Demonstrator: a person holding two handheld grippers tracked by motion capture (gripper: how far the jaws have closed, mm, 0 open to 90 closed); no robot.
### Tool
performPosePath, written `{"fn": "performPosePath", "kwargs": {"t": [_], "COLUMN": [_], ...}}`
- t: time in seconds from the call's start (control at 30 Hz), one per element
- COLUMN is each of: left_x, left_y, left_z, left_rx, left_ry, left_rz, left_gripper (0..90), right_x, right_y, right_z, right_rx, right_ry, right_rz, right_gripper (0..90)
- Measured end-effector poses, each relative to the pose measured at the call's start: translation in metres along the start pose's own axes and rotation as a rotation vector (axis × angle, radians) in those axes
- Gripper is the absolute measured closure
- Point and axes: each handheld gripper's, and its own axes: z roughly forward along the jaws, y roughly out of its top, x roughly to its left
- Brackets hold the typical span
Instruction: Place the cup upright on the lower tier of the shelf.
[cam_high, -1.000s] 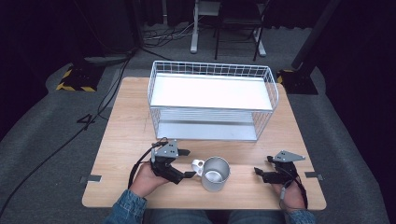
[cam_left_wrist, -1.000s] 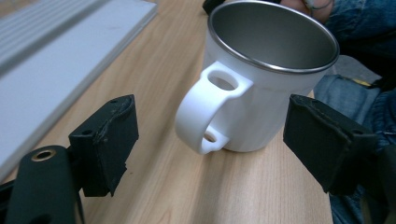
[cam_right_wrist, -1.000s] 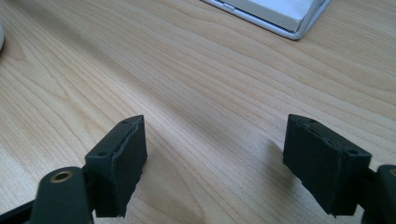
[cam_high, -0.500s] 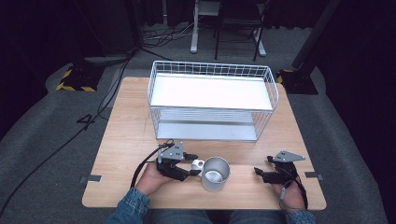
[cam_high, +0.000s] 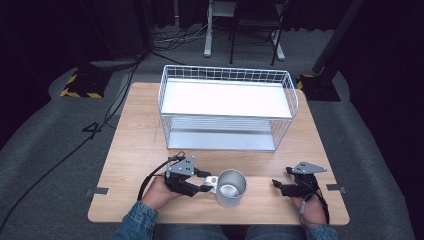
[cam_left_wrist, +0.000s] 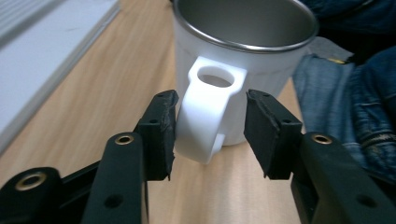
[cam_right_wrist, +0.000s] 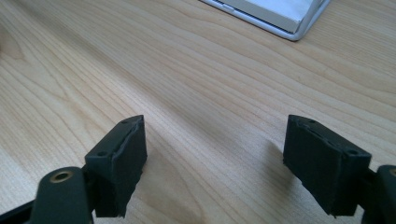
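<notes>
High view above table (cam_high: 135, 150), looking down; gripper views close, low — sharing tabletop

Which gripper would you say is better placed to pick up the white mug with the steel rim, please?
Left. The left gripper has just been closing around the white steel-rimmed mug's handle; one pad looks in contact, the other stands off. The right gripper rests open over bare wooden table.

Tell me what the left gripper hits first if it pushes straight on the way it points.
Likely the mug's white wall: the left gripper already straddles the handle, with its jaws just closing in.
</notes>
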Motion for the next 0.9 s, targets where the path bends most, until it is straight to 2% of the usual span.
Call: {"fn": "performPosePath", "kwargs": {"t": [0.1, 0.27, 0.43, 0.53, 0.6, 0.67, 0.8, 0.9], "left_x": [-0.006, -0.009, -0.011, -0.012, -0.014, -0.016, -0.017, -0.019], "left_y": [0.002, 0.006, 0.011, 0.012, 0.013, 0.014, 0.015, 0.015], "left_z": [0.002, 0.006, 0.01, 0.011, 0.012, 0.012, 0.011, 0.011], "left_rx": [0.018, 0.049, 0.09, 0.09, 0.091, 0.086, 0.072, 0.057], "left_ry": [-0.029, -0.03, -0.035, -0.041, -0.041, -0.022, -0.013, 0.01], "left_rz": [0.029, 0.024, 0.003, 0.001, 0.015, 0.022, 0.015, 0.003], "left_gripper": [59.9, 61.6, 67.7, 69.4, 70.4, 71.1, 71.5, 71.5], "right_x": [0.0, 0.0, 0.0, 0.001, 0.001, 0.001, 0.001, 0.001], "right_y": [0.0, 0.0, 0.0, 0.0, 0.0, 0.0, 0.0, 0.0], "right_z": [0.0, 0.0, 0.0, 0.0, 0.0, 0.0, 0.0, 0.0], "right_rx": [0.0, -0.001, -0.002, -0.002, -0.002, -0.003, -0.002, -0.002], "right_ry": [-0.001, -0.001, -0.003, -0.004, -0.004, -0.006, -0.006, -0.007], "right_rz": [-0.001, -0.001, -0.003, -0.003, -0.004, -0.003, 0.0, -0.001], "right_gripper": [21.6, 21.6, 21.6, 21.6, 21.6, 21.6, 21.6, 21.6]}}
